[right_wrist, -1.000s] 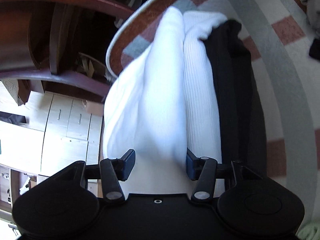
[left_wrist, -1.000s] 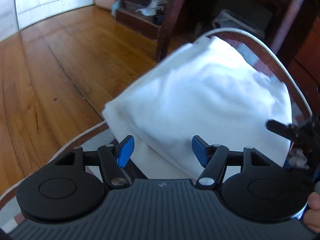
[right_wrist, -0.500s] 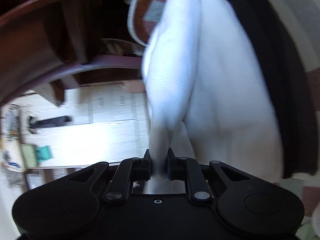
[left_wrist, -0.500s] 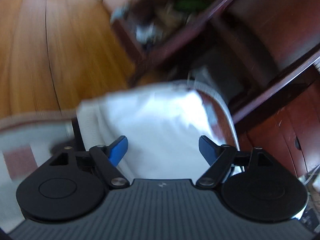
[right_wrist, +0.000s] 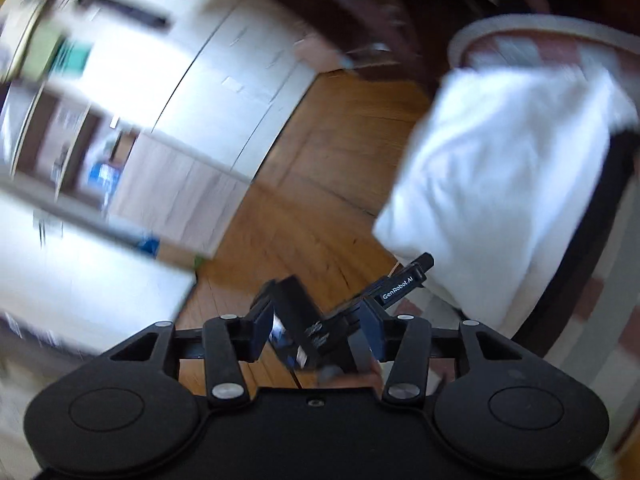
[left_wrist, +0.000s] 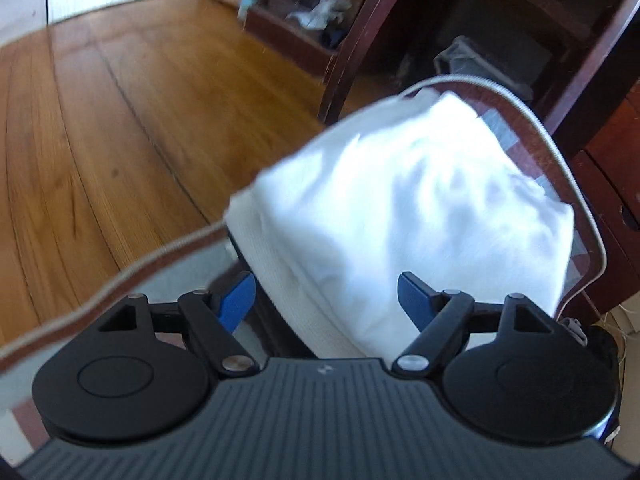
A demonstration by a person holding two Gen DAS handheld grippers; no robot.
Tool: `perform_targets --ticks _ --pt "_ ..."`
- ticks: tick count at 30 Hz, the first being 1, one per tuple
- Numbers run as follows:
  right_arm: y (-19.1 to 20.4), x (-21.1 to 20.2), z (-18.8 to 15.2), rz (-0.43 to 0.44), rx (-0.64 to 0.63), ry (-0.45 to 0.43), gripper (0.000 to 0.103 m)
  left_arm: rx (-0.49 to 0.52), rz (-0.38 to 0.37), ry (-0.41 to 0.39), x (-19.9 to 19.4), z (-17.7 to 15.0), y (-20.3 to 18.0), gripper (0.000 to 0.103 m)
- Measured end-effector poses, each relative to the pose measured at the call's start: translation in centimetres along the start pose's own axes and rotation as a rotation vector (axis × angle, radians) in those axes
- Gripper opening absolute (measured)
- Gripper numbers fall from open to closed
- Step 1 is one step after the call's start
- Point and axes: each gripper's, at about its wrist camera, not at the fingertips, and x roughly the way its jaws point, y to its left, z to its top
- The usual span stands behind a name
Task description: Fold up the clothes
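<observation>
- Right gripper (right_wrist: 316, 336): half a second ago its jaws were pinched on a raised ridge of the white garment (right_wrist: 508, 184). Now they are opening and no cloth sits between them. What shows in the gap is the black body of the left gripper, further down.
- Right wrist view is heavily smeared; the floor and pale cabinets now fill its left half, where a second ago cloth filled it. The hand has lifted clear of the pile.
- White garment (left_wrist: 420, 216) lies as a folded bundle, centre right of the left wrist view, atop a ribbed cream piece (left_wrist: 288, 280) and a dark garment (right_wrist: 576, 248), all on the patterned rug (left_wrist: 536, 120).
- Left gripper (left_wrist: 326, 298): jaws stand wide apart, slightly wider than a second ago, hovering over the near edge of the bundle. Pads are not pressing cloth.
- Judgement: the released fold has dropped onto the stack; this garment looks done, or nearly so.
- Top surface looks slightly rumpled; blur prevents checking edge alignment.
</observation>
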Motion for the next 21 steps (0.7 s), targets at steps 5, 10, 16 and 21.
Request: perform_targets --ticks 5,10,16,21 --pt "1.0 -1.4 5.4 -0.251 -0.248 0.201 0.054 0.024 -0.068 0.002 -1.7 1.0 -0.9 0.077" --pt "-4.3 2.6 8.8 -0.464 -0.559 0.237 0.054 0.101 -0.114 -0.029 -1.3 2.6 -3.1 0.076" --pt "-11.5 9.9 9.4 -0.481 -0.755 0.192 0.053 0.220 -0.145 -0.081 1.1 5.9 -6.8 0.076" --pt "-17.4 13.6 9.8 -0.578 -0.710 0.186 0.060 0.334 0.017 0.073 9.4 8.6 -9.1 0.079"
